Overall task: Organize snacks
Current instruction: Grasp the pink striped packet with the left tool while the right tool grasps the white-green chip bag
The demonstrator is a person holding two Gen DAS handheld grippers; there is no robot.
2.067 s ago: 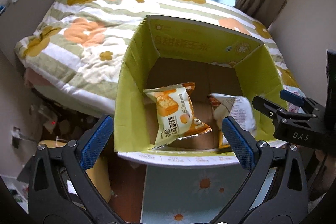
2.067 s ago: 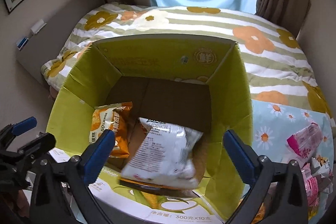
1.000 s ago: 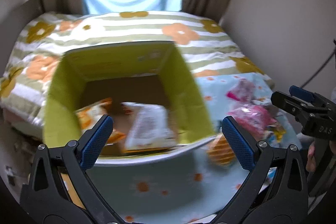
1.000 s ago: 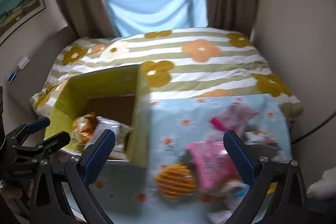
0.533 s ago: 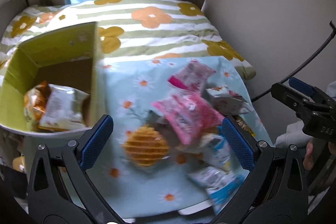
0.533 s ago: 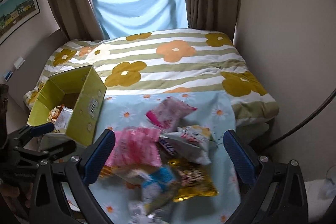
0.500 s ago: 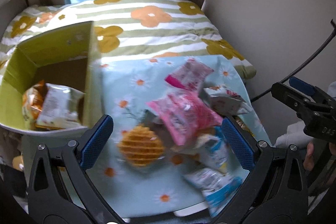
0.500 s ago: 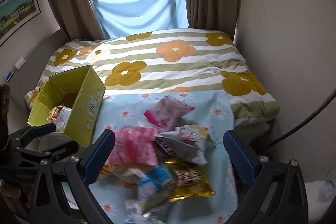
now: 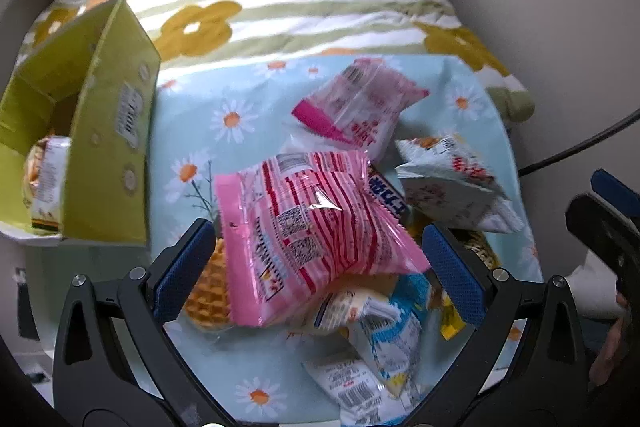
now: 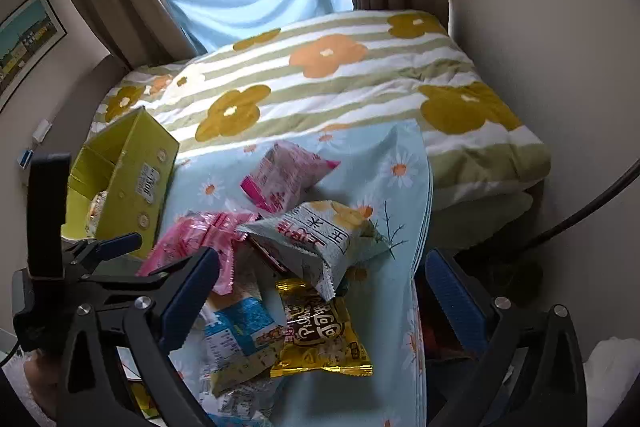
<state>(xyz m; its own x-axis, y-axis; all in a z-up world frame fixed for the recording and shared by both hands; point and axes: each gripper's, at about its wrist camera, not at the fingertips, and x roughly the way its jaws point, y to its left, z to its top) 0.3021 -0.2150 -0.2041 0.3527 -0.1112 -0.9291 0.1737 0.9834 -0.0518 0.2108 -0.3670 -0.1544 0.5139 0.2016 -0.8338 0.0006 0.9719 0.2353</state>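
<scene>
To the left of my left tongs (image 9: 316,263) sits the yellow box (image 9: 108,155), two snack packets (image 9: 44,179) showing inside it. The tongs' arms are spread wide with nothing between them, poised over a pink striped packet (image 9: 316,231) topping the pile on the daisy cloth (image 9: 224,99). Beyond it lies a second pink packet (image 9: 360,103), and to the right a white packet (image 9: 452,183). My right tongs (image 10: 320,291), also spread and empty, hover above a gold packet (image 10: 320,343), a blue-and-white one (image 10: 240,331) just left of it.
</scene>
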